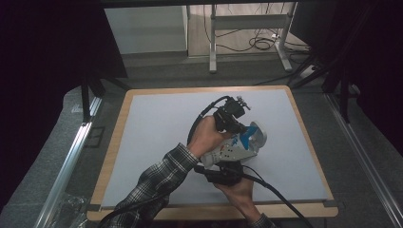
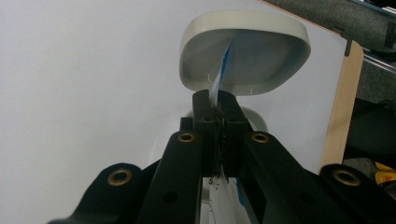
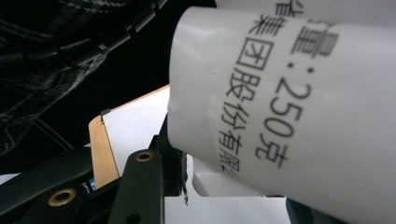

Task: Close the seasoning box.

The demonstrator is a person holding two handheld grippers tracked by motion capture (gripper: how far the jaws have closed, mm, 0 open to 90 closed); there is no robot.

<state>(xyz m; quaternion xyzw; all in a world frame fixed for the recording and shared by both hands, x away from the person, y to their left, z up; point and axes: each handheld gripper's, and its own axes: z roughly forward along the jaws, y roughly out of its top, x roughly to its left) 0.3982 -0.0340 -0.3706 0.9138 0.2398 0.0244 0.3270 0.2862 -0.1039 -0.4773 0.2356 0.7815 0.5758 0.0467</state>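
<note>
A person works with handheld tongs in each hand over a pale grey bench [image 1: 152, 142] with a light wooden rim. Between them is a white plastic squeeze tube [image 1: 233, 151] with blue markings and black printed Chinese text, held just above the middle-right of the bench. Its white oval flip cap [image 2: 245, 49] is already hinged open.

The left tongs [image 2: 215, 109] are closed on the tube's flat crimped tail edge. The right tongs [image 3: 180, 163] press against the tube's round body; one jaw is visible, so I cannot tell whether they are clamped. Judging from this, opening is done and squeezing or dispensing remains.

In the high view the tube's long axis runs diagonally, cap end pointing away and to the right.
</note>
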